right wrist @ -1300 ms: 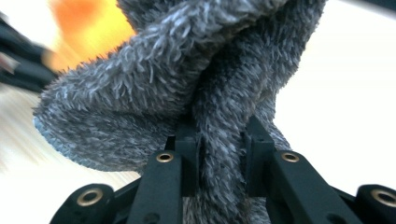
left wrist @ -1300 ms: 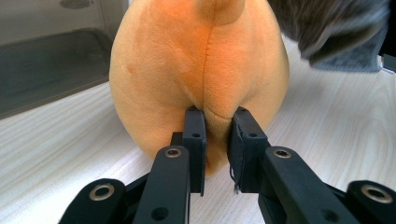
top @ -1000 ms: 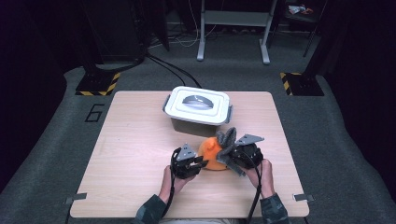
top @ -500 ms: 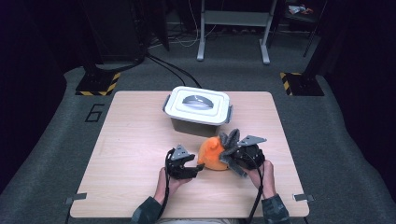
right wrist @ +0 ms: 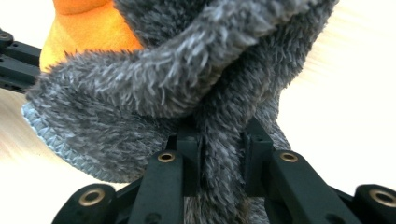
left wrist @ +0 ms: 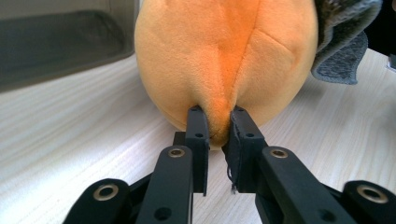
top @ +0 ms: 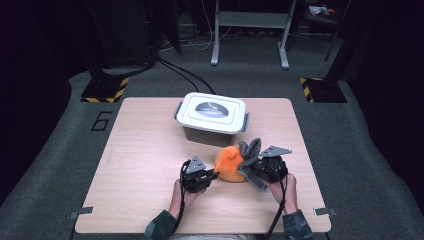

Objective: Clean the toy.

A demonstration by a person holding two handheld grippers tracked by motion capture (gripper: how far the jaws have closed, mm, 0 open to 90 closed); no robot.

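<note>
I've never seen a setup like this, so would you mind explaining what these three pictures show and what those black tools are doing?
A person at a wooden table holds a two-jaw hand tool in each hand. One picture looks down from above; the other two come from cameras riding on each tool. The left gripper has just closed, pinching a fold of the orange plush toy. The right gripper is clamped on the grey fuzzy cloth draped against the toy. Behind them stands a lidded white box.
</note>
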